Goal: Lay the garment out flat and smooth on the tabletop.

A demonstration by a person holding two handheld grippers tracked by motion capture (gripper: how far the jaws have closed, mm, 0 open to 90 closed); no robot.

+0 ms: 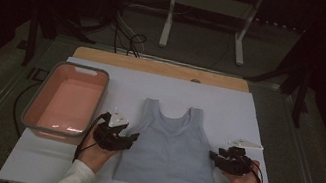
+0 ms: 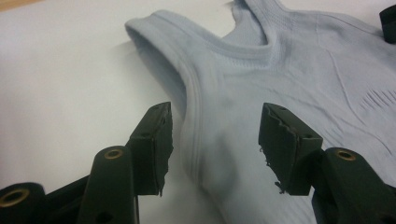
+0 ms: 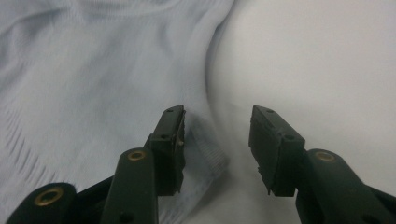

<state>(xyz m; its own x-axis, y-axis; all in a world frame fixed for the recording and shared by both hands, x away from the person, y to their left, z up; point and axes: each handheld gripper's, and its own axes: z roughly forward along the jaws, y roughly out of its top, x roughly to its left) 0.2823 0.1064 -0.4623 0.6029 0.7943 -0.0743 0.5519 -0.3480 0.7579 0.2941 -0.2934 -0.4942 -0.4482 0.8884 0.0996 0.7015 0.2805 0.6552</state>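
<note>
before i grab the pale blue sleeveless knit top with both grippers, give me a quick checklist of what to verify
1. Pale blue sleeveless knit top lies flat on the white table sheet: ok.
2. Left gripper jaws apart, the top's side edge between them, pads not pressing: ok.
3. Right gripper jaws apart over the top's other side edge, nothing clamped: ok.
4. Both grippers at matching spots on opposite sides, seen from the high view: ok.
5. Pads low enough to catch both fabric layers: cannot tell.
6. Pink rectangular plastic bin stands apart from the top: ok.
</note>
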